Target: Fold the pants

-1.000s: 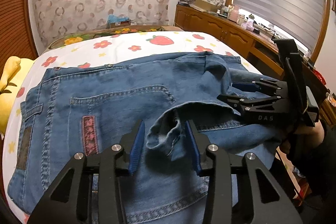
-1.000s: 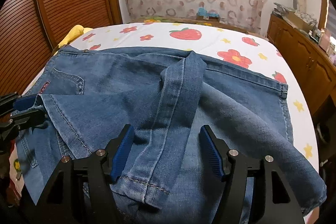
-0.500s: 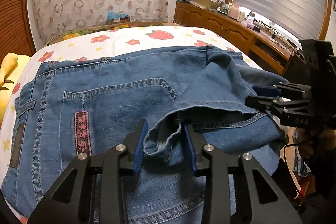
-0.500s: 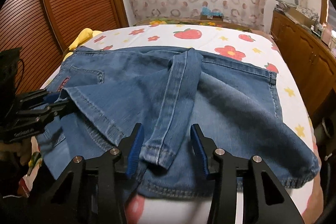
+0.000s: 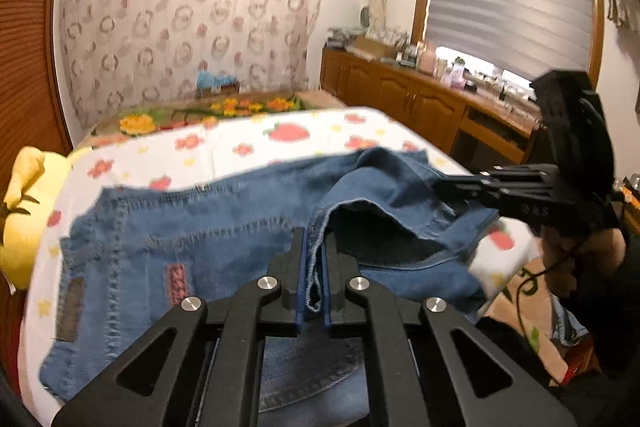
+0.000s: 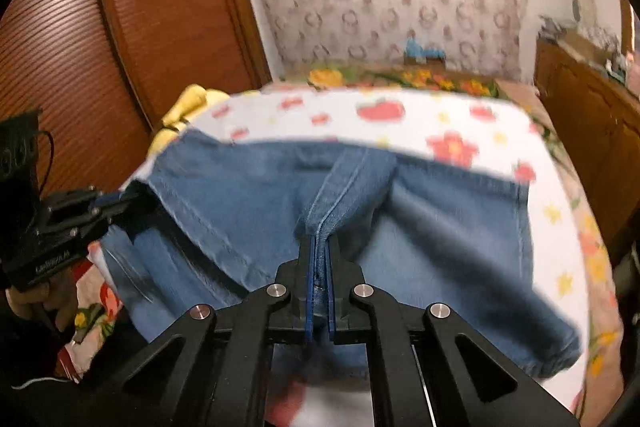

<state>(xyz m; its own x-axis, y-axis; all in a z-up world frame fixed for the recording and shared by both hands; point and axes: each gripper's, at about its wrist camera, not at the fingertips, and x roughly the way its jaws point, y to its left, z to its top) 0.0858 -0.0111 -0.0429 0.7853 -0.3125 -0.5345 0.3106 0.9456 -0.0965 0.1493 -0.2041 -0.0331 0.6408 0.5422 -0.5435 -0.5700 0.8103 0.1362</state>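
Both my grippers, left [image 5: 313,267] and right [image 6: 319,269], have just closed, pinching hem folds of the jeans [image 5: 208,223].

Both tongs are matte black skeletal frames with triangular cut-outs, four silver round screw heads across each linkage and blue ribbed pads on the fingers. On the right tongs [image 5: 452,183], at three o'clock in the left wrist view, pale letters mark the side. The left tongs [image 6: 116,201], at nine o'clock in the right wrist view, carry faint lettering and a thin black cable.
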